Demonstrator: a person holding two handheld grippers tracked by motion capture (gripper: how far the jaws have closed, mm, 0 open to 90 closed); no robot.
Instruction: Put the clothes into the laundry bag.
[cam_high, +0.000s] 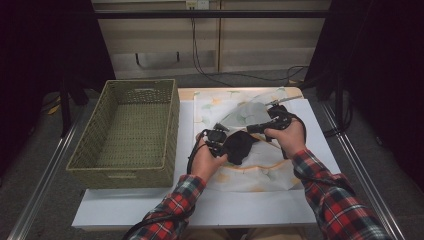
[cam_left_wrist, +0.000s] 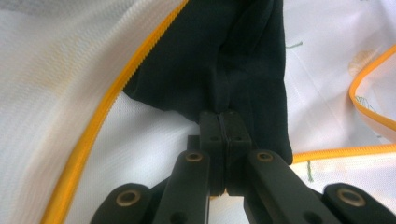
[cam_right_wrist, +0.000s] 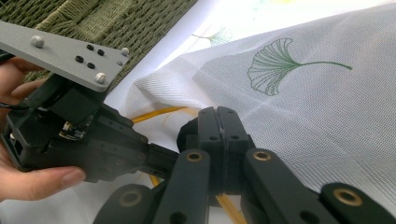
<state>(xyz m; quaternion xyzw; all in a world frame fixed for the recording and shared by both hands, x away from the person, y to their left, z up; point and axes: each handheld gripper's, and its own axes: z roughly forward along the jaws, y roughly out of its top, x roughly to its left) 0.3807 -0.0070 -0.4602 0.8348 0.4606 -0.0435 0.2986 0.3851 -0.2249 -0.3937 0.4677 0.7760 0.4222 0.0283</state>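
Off to the left of both your tongs sits the green woven basket (cam_high: 125, 134), well apart from your hands, its long side running along the edge of the white table (cam_high: 200, 207).

Your left gripper (cam_high: 223, 141) has its jaws pressed together on a fold of the black cloth (cam_high: 239, 146); in the left gripper view the dark fabric (cam_left_wrist: 233, 70) rises straight out from between the closed jaws and spreads away ahead of them. Beneath and around it lies the white mesh bag (cam_left_wrist: 56, 93), with its yellow zipper (cam_left_wrist: 100, 116) curving past on the left of the jaws and another stretch of it on the right.

Your right gripper (cam_high: 251, 128), just beside the left one, also has its jaws fully together. They clamp the edge of the mesh bag (cam_right_wrist: 327, 107), holding its printed green leaf (cam_right_wrist: 271, 70) panel lifted ahead and to the right of the jaws. The black cloth hangs between your two grippers, at the bag's opening.
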